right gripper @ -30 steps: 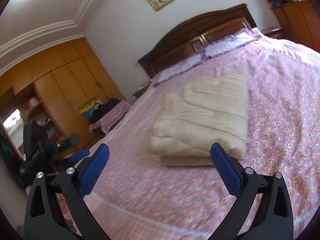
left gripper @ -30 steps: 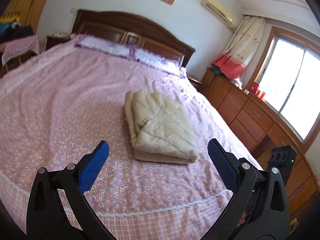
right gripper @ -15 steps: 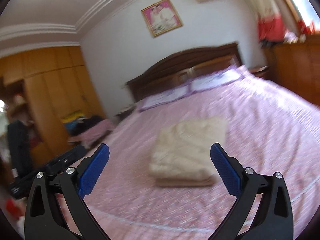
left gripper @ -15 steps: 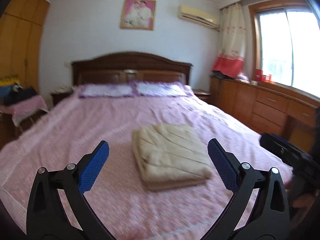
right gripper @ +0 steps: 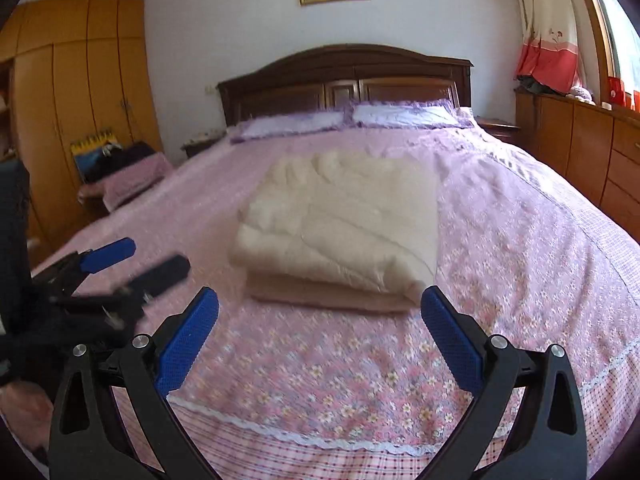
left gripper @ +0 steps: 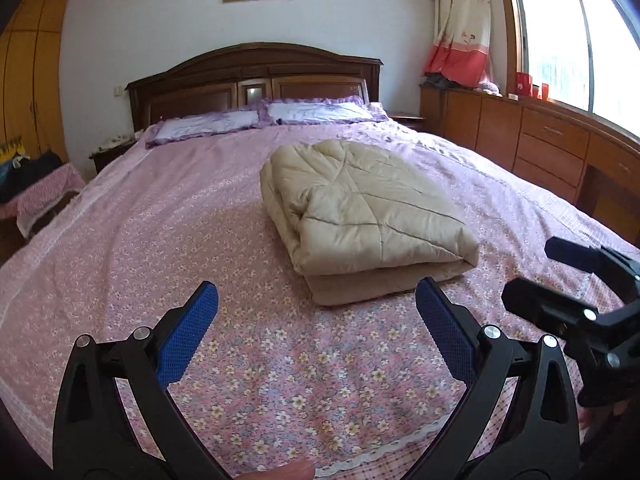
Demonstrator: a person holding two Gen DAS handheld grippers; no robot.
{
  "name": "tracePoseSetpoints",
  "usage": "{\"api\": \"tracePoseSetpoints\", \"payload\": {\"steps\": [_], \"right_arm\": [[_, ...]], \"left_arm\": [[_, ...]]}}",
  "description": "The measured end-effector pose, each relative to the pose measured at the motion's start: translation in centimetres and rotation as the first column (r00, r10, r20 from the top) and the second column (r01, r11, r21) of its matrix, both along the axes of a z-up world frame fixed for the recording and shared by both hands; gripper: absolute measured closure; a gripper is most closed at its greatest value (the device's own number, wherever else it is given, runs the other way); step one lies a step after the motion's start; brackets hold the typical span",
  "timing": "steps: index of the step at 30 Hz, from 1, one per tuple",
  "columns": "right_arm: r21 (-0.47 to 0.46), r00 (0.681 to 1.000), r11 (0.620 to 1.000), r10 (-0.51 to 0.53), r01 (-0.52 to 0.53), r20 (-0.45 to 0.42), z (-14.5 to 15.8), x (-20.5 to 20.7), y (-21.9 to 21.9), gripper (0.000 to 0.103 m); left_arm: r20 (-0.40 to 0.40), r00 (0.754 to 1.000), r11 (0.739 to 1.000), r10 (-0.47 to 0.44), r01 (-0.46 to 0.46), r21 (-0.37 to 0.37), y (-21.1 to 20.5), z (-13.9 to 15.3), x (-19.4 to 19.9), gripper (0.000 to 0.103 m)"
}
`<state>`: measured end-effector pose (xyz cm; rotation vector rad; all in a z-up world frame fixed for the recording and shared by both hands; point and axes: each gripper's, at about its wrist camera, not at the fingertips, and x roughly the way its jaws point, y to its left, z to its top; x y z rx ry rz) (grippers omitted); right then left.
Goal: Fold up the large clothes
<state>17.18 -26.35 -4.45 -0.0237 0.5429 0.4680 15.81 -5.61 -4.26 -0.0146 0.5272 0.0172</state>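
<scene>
a beige quilted garment (left gripper: 360,216) lies folded into a thick rectangular bundle on the bed (left gripper: 120,248), near the middle of the pink flowered bedspread and a little toward its foot. its layers are stacked, with the lower fold showing as a flatter band along the near edge (right gripper: 328,294).

the left tongs (left gripper: 316,328) hover over the bedspread just short of the bundle, spread wide and gripping nothing, their blue pads (left gripper: 188,332) apart on either side of the view. the right tongs (right gripper: 320,330) are likewise released and empty, facing the same near edge of the bundle from slightly to the right. each pair shows in the other's camera: the right tongs at the right edge of the left view (left gripper: 560,280), the left tongs at the left edge of the right view (right gripper: 132,268) (this one blurred, though its two fingers are clearly parted).

beyond the bundle, two pillows (left gripper: 264,118) with purple frills sit against the dark wooden headboard (left gripper: 256,76). a wooden dresser (left gripper: 552,144) runs along the right wall under the window (left gripper: 572,36).
</scene>
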Motion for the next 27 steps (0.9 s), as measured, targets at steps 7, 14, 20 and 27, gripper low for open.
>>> {"api": "tracePoseSetpoints", "payload": {"steps": [7, 14, 20, 27], "right_arm": [[-0.005, 1.0, 1.0, -0.01, 0.01, 0.018, 0.0, -0.8, -0.6, 0.005], [0.038, 1.0, 0.999, -0.007, 0.006, 0.018, 0.3, -1.2, -1.0, 0.005], [0.018, 0.999, 1.0, -0.002, 0.001, 0.036, 0.5, -1.4, -0.8, 0.005], [0.024, 1.0, 1.0, -0.001, 0.0, 0.027, 0.5, -1.2, -0.9, 0.005]], "left_arm": [[0.043, 0.999, 0.999, -0.024, 0.026, -0.03, -0.9, 0.7, -0.3, 0.005], [0.068, 0.997, 0.999, -0.03, 0.032, -0.019, -1.4, 1.6, -1.0, 0.005], [0.077, 0.996, 0.999, -0.038, 0.04, -0.023, -1.2, 1.9, -1.1, 0.005], [0.073, 0.997, 0.999, -0.04, 0.041, -0.024, -1.3, 1.9, -1.0, 0.005]]}}
